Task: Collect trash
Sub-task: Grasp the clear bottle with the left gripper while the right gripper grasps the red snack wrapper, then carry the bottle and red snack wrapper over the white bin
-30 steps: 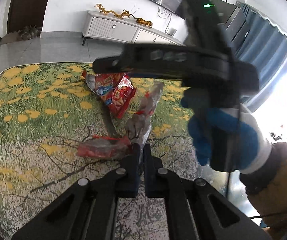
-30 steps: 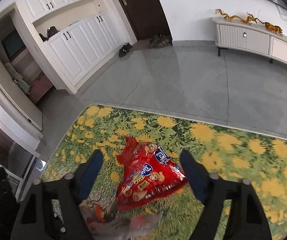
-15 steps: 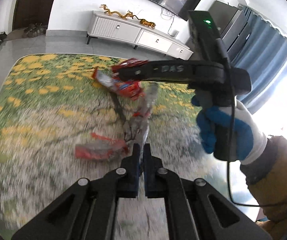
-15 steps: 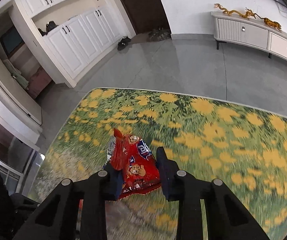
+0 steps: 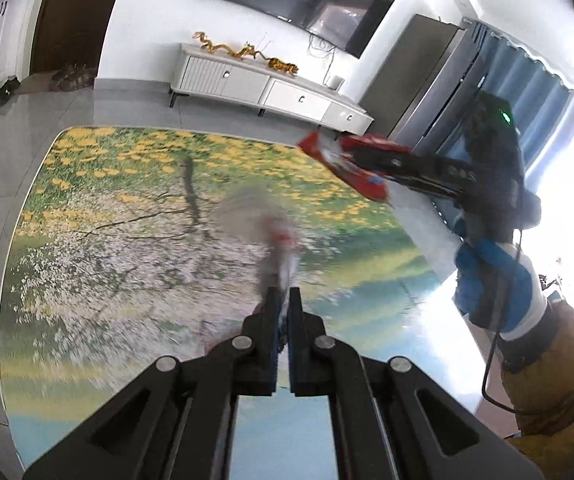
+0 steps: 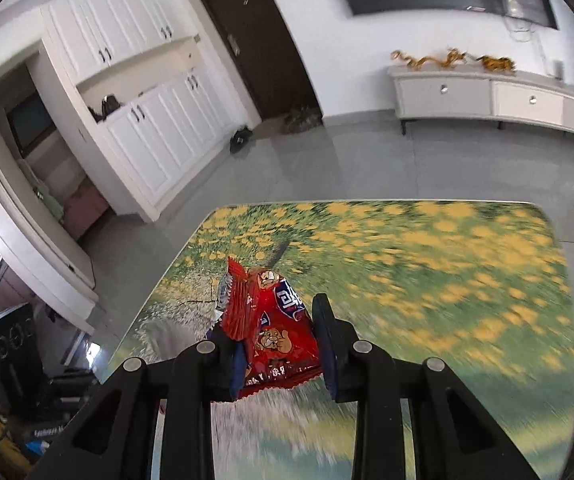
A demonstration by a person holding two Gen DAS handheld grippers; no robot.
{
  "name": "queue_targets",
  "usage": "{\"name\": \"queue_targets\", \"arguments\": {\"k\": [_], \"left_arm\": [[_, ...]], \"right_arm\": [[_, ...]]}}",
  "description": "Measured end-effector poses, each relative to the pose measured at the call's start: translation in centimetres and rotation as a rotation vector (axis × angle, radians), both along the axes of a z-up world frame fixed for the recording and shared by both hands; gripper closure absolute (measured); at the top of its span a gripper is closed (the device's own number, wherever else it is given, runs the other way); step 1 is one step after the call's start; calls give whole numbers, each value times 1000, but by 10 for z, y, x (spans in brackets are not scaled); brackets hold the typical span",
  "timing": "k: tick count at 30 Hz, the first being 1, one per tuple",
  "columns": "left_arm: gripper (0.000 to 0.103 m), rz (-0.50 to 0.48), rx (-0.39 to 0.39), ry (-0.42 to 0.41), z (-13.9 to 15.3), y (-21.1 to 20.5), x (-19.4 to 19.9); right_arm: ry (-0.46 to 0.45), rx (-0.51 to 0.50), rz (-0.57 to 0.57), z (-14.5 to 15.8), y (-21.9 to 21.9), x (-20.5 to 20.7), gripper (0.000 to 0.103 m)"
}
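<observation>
Left gripper (image 5: pixel 283 300) has its fingers pinched tight on a blurry clear wrapper (image 5: pixel 277 248) with red bits, held up over the flower-print table (image 5: pixel 107 208). Right gripper (image 6: pixel 275 336) is clamped on the red snack bag (image 6: pixel 275 332), also lifted off the table, over near its edge

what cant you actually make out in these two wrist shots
- Left wrist view: the clear wrapper pinched in the left gripper is smeared by motion blur; its print is unreadable.
- Left wrist view: the red snack bag is partly hidden by the right gripper holding it.
- Right wrist view: the bag's lower edge is hidden behind the fingers.
- Both views: no trash bin appears.
</observation>
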State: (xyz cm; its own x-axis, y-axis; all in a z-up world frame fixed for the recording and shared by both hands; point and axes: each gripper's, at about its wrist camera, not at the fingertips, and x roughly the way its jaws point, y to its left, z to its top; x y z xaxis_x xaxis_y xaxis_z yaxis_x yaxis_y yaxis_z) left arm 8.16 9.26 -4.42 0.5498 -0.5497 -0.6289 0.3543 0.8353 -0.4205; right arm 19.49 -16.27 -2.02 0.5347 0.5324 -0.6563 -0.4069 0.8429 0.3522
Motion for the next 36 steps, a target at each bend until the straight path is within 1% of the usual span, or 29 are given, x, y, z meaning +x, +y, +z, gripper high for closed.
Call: {"name": "queue_targets", "arguments": {"k": [2, 5, 9, 12, 16, 20, 23, 26, 29, 32, 36], "left_arm": [[100, -3, -8, -10, 10, -7, -10], [101, -14, 1, -34, 26, -21, -19], [101, -40, 7, -60, 44, -42, -20], [101, -64, 10, -78, 55, -58, -21], [101, -106, 13, -97, 71, -89, -21], [101, -161, 33, -106, 82, -129, -13], [101, -206, 46, -106, 82, -170, 3], [101, -267, 23, -77, 76, -220, 22], [101, -333, 17, -51, 70, -272, 33], [101, -405, 23, -30, 62, -324, 42], [101, -484, 17, 13, 45, -385, 50]], "right_arm": [[-20, 3, -20, 12, -18, -18, 75], [-56, -1, -53, 27, -47, -48, 75], [-103, 21, -116, 44, -94, -87, 75], [-132, 40, -170, 53, -128, -109, 75], [-155, 48, -239, 55, -166, -130, 75], [-156, 59, -315, 47, -204, -143, 75], [-145, 67, -382, 38, -237, -150, 75], [-124, 52, -450, 27, -269, -155, 75], [-94, 9, -518, 14, -298, -160, 75], [-54, -18, -582, -5, -328, -163, 74], [9, -20, -661, -34, -365, -163, 73]]}}
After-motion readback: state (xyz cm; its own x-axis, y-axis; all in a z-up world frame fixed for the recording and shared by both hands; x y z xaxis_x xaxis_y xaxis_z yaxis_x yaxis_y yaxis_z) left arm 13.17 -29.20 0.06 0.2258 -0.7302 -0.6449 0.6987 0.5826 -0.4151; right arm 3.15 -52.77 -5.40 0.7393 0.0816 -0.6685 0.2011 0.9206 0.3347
